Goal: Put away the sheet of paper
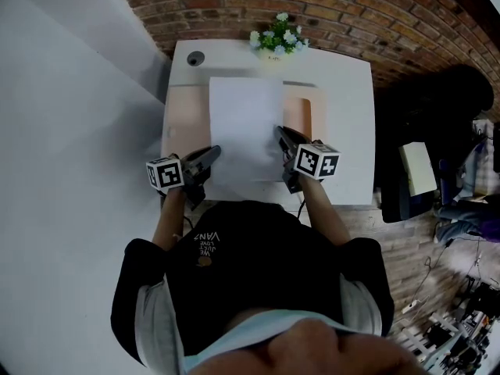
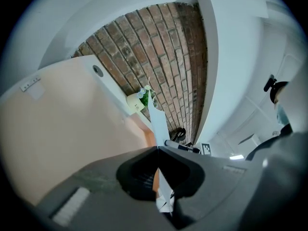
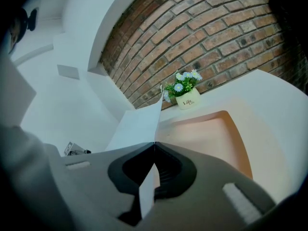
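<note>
The table is looked down on steeply from above the person in the head view, and both tongs are seen at its near edge. The left gripper and right gripper are each viewed from close behind the jaws, facing the brick wall. The sheet of paper and the flower pot ahead of the tongs are shared by all three views.

The paper covers the middle of the mat; only the mat's side strips show. The paper's near corners vanish inside the left gripper and right gripper. Forearms hide parts of the near edge of the table. A dark round thing at the far left corner is too small to identify, as is the print on the pot.
</note>
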Available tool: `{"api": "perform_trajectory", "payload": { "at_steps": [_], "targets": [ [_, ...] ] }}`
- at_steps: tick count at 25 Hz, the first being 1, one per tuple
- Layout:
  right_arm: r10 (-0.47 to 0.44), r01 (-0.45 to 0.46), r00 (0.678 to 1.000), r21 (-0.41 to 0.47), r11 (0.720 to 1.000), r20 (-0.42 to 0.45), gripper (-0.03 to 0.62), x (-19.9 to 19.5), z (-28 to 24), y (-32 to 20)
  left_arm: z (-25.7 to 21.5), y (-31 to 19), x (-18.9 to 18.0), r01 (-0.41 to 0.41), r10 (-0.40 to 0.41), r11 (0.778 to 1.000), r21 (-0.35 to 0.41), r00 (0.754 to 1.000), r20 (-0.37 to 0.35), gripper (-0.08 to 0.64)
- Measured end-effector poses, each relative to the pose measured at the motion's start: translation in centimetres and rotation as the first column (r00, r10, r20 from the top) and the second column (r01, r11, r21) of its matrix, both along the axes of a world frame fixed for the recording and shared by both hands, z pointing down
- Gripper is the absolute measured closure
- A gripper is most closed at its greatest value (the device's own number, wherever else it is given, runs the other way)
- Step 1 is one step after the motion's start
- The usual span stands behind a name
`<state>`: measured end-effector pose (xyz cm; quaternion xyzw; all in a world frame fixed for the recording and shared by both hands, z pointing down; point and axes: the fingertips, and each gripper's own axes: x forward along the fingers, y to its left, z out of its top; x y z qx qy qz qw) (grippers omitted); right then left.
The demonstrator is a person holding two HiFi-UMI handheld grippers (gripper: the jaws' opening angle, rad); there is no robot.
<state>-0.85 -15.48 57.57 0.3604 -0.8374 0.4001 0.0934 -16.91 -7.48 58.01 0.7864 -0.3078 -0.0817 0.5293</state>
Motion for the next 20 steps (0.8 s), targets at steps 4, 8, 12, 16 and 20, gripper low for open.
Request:
{"api": "perform_trajectory", "payload": {
  "at_steps": [4,8,12,16,20],
  "targets": [
    [-0.002,0.002,1.000,-0.014,1.000,-0.016,0.591,-0.1,0.7,-0.2,0.8,-0.2,-0.1,0.008,-0.009,1.000,-0.016,1.000,-0.004,0.560],
    [-0.007,0.007,1.000,-0.035,0.999,-0.013,0.591,-0.5,1.2,-0.3,1.4,-0.4,-0.3,0.013,-0.013,1.000,-0.028,1.000,0.005,0.560],
    [-0.013,0.012,1.000,-0.048,0.999,-0.024,0.591,-0.5,1.7,-0.5,1.4,-0.5,-0.1,0.013,-0.013,0.999,-0.040,1.000,0.001,0.560],
    [-0.021,0.019,0.999,-0.067,0.998,-0.030,0.591,-1.0,2.4,-0.5,1.7,-0.6,-0.3,0.014,-0.014,0.999,-0.050,1.000,0.001,0.560],
    [-0.030,0.027,0.999,-0.082,0.996,-0.034,0.591,-1.3,3.2,-0.6,2.6,-0.6,-0.4,0.019,-0.019,0.998,-0.064,1.000,0.001,0.560]
  ]
}}
